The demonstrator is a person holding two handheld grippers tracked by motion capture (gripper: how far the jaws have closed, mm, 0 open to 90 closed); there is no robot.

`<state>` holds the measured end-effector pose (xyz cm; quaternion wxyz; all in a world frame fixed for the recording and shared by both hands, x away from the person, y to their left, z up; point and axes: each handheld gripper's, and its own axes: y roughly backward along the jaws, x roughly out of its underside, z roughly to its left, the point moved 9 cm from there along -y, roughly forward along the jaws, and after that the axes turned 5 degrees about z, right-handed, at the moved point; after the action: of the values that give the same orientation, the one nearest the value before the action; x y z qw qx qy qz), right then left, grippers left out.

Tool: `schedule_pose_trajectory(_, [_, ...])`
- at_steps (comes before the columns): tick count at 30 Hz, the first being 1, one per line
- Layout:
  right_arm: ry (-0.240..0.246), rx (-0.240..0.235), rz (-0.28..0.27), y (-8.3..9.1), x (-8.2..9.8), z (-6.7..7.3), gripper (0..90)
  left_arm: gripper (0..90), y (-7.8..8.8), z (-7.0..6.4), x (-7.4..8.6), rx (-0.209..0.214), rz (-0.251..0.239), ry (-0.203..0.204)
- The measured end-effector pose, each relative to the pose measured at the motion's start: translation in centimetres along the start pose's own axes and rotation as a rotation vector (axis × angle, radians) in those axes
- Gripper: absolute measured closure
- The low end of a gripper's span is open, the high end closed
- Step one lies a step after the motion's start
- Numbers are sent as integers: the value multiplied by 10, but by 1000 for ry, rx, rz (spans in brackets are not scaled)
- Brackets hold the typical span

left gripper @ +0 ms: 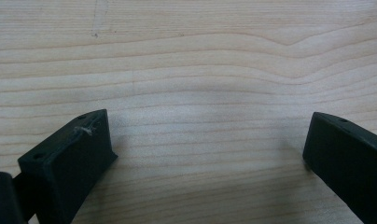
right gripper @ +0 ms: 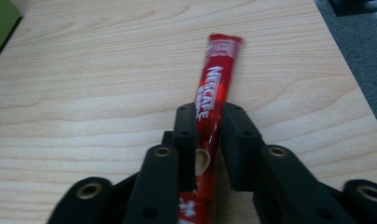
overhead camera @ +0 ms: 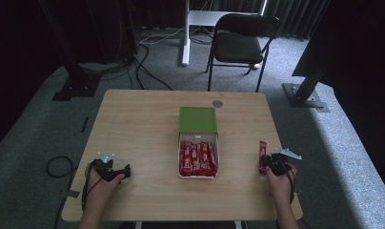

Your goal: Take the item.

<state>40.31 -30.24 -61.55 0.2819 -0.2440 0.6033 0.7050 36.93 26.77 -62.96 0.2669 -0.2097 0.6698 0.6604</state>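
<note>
Clearly, a red sachet (right gripper: 214, 93) is clamped between the fingers of the right gripper (right gripper: 208, 122), at 3 o'clock on the worktop (overhead camera: 138, 124).
Its Nescafe lettering is legible solely from the right gripper view; its lower end is cut off there. The left gripper (left gripper: 205, 140), at 9 o'clock, is held with fingers apart over bare wood. An open box (overhead camera: 198, 119) of sachets is seen centrally from above.

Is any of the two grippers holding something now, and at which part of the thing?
The right gripper is shut on a red Nescafe stick sachet, pinching its lower half; the far end sticks out. The left gripper is open, holding nothing.
</note>
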Motion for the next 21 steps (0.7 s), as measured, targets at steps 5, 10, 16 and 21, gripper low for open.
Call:
schedule_pose_trajectory(5, [-21, 1, -32, 9, -6, -6, 679, 20, 0, 0, 0, 0, 0, -1])
schedule_pose_trajectory(10, [3, -33, -69, 15, -14, -4, 633, 19, 0, 0, 0, 0, 0, 0])
schedule_pose_trajectory(16, [61, -97, -91, 18, -17, 13, 602, 20, 0, 0, 0, 0, 0, 0])
schedule_pose_trajectory(21, [117, -160, -115, 21, -19, 30, 568, 20, 0, 0, 0, 0, 0, 0])
